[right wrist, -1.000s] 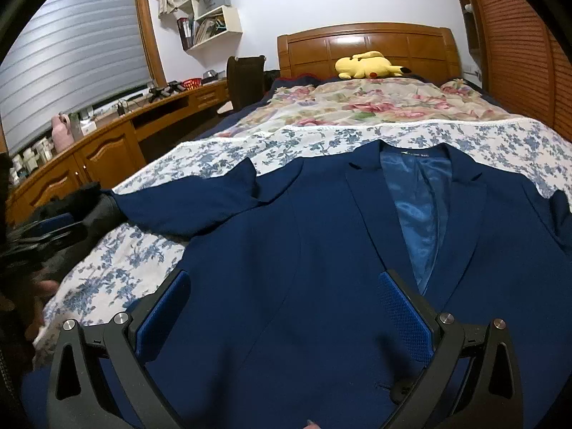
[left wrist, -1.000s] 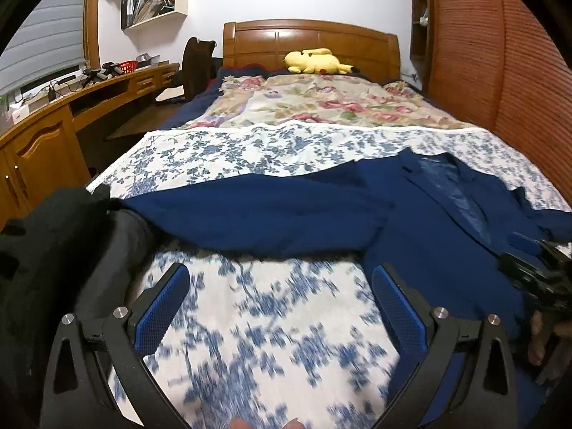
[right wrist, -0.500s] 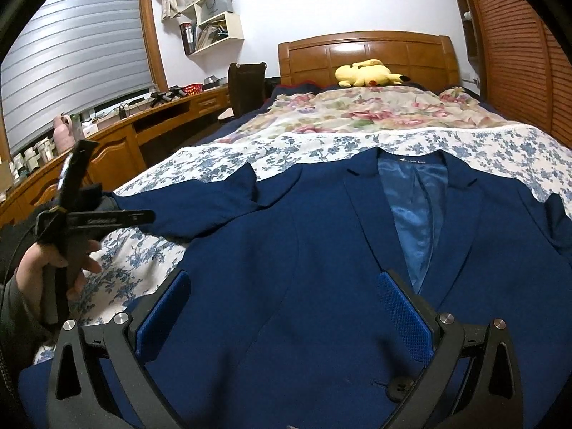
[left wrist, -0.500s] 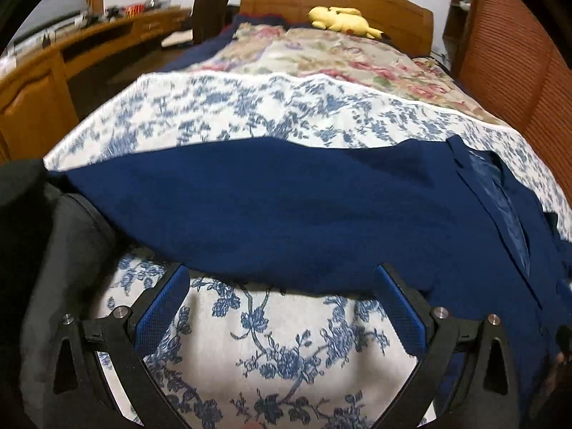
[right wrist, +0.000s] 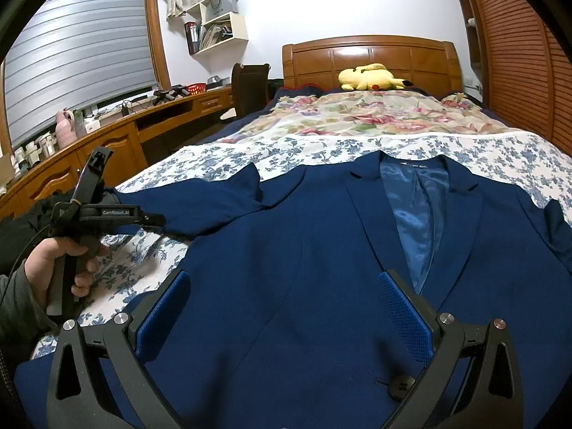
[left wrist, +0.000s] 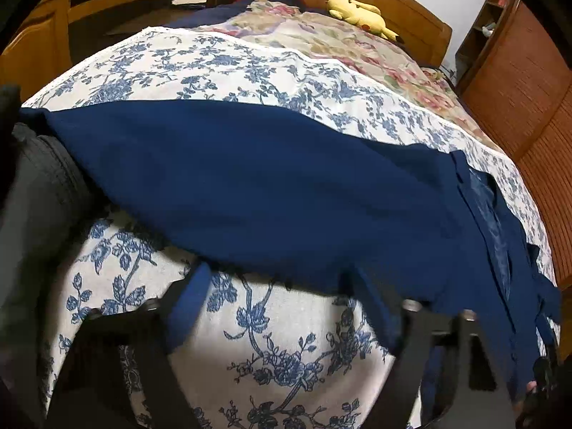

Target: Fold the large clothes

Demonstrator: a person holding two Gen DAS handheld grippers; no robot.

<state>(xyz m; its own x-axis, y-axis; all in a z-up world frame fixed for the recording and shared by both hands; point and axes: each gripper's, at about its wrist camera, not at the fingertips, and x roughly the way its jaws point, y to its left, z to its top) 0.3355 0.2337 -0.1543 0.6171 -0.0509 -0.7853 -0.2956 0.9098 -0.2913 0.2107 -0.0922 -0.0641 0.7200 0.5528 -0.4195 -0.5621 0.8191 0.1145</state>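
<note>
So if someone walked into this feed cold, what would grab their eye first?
Probably the navy blazer spread face up across the blue floral sheet, its shiny lining showing at the collar. Next, the yellow plush toy against the wooden headboard. Then the left gripper, whose jaws have just been closing at the edge of the outstretched sleeve.

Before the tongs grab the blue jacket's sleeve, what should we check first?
1. Jacket lies flat, front up, on the bed: ok.
2. Sleeve stretched out sideways, easy to reach: ok.
3. Left tongs at the sleeve's near edge, jaws just been closing: ok.
4. Sleeve edge already pinched between the pads: cannot tell, blurred.
5. Right tongs open over the jacket front, holding nothing: ok.
6. Dark clothes touching the sleeve's end might snag: not ok.
</note>
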